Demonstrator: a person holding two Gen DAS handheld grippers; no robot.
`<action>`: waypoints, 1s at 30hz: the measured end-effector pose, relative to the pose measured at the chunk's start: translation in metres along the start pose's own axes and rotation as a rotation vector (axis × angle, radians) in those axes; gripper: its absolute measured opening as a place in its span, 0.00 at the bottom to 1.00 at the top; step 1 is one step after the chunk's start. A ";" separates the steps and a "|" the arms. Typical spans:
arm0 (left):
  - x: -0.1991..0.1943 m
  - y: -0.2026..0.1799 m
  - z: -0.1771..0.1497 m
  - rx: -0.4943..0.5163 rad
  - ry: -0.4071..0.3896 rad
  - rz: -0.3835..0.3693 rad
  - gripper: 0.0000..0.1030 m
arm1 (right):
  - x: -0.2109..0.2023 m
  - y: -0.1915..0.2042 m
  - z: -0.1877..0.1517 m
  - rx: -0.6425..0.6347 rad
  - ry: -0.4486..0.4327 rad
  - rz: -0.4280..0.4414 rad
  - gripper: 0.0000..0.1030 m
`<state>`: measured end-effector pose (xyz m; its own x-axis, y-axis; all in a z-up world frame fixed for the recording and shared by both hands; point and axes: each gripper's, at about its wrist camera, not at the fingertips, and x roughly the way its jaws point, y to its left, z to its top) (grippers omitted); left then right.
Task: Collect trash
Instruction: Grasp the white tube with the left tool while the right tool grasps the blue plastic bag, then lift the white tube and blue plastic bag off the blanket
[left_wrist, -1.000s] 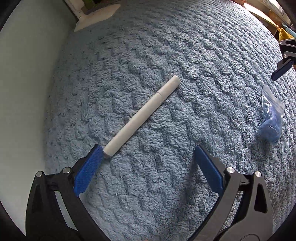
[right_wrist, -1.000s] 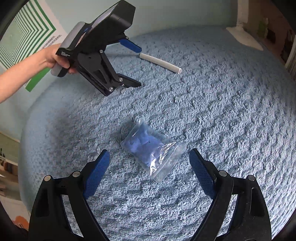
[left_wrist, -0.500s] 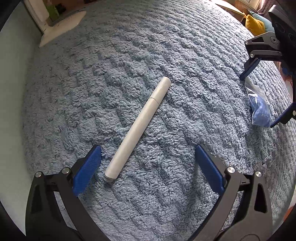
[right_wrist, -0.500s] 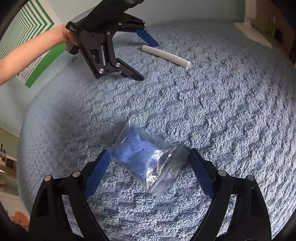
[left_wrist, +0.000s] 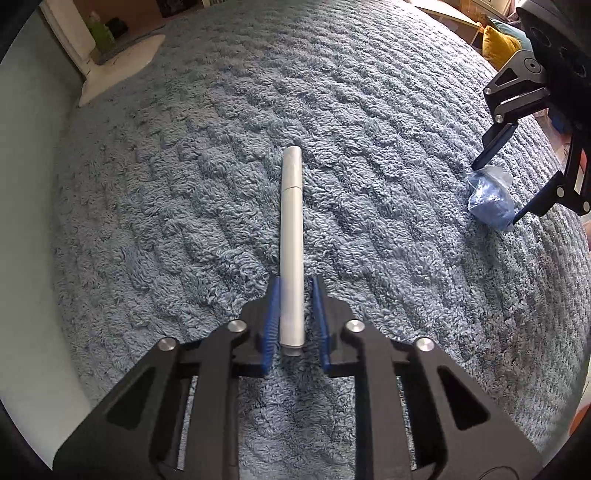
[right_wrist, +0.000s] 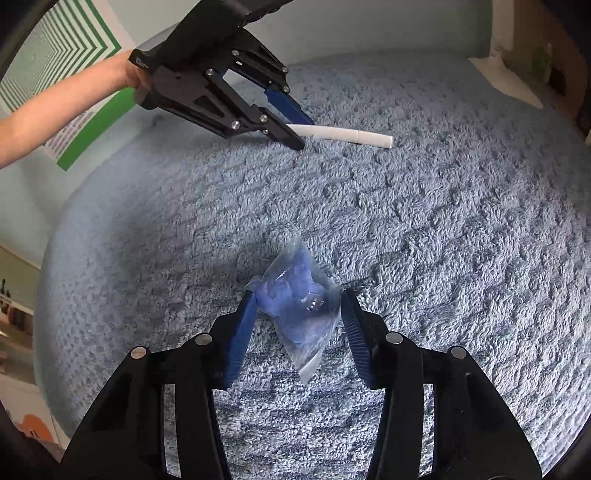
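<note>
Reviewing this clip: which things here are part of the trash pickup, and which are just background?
Part of the job:
- white tube, near end between the left tongs
- clear bag of blue material, right tongs closing around it

Just there:
- blue carpet
- green striped poster
- yellow cushion

We see a blue-grey shaggy rug (left_wrist: 369, 110) with a woven, ridged pile, running up to a pale wall. A white tube (left_wrist: 291, 236) lies flat on it, and well apart to its right a clear bag (right_wrist: 295, 306) of crumpled blue stuff. A white base (left_wrist: 122, 70) sits at the rug's far corner
</note>
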<state>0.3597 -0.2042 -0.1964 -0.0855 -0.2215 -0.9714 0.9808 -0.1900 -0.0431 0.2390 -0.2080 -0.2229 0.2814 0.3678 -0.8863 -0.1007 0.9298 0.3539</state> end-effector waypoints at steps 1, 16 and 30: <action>-0.002 -0.002 -0.001 -0.006 0.004 0.008 0.11 | -0.003 0.001 -0.002 0.003 -0.001 0.000 0.46; -0.017 -0.051 0.003 -0.013 0.032 0.118 0.11 | -0.044 -0.006 -0.038 0.050 -0.011 -0.016 0.45; -0.022 -0.100 0.004 -0.011 0.044 0.155 0.11 | -0.069 0.008 -0.074 0.079 -0.024 -0.034 0.45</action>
<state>0.2633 -0.1842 -0.1699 0.0746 -0.2054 -0.9758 0.9836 -0.1457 0.1059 0.1479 -0.2250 -0.1809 0.3064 0.3346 -0.8912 -0.0151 0.9378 0.3469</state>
